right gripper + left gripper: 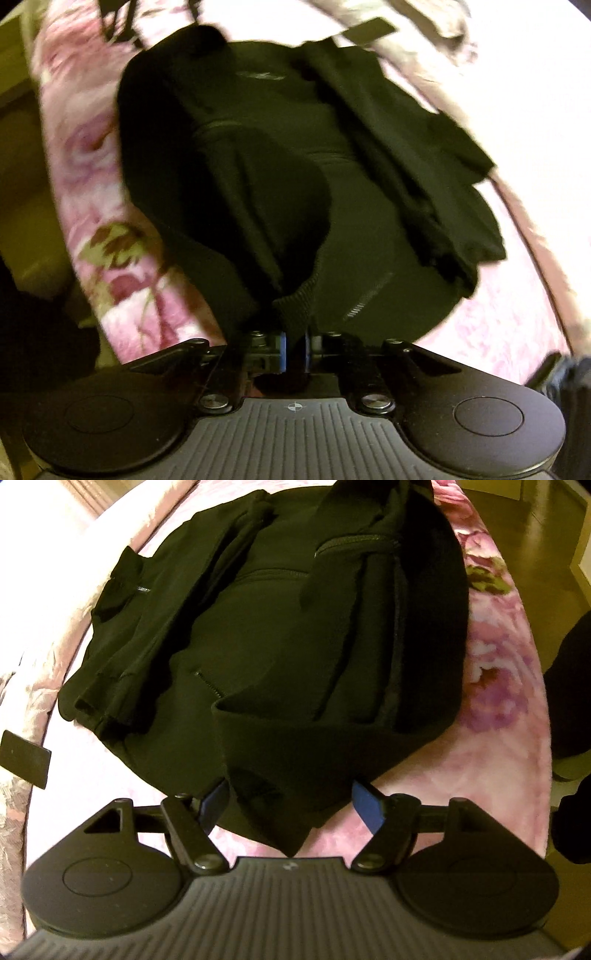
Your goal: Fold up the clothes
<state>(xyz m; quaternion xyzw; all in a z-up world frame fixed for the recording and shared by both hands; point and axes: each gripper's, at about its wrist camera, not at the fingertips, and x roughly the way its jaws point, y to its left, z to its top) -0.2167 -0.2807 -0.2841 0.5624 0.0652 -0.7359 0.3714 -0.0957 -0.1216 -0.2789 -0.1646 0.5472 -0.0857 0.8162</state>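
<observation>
A black zip jacket (280, 635) lies partly folded on a pink flowered blanket (495, 672). My left gripper (291, 805) is open, its blue pads (369, 808) set wide on either side of a hanging corner of the jacket's hem. In the right wrist view the same jacket (295, 184) fills the middle, blurred by motion. My right gripper (294, 350) is shut on the jacket's ribbed cuff (295, 306), holding one sleeve up over the body.
A pale quilted bed cover (33, 664) lies beyond the blanket, with a black tag (26, 753) on it. The wooden floor (546, 520) shows past the bed edge. A dark-clothed person (569, 701) stands at the bedside.
</observation>
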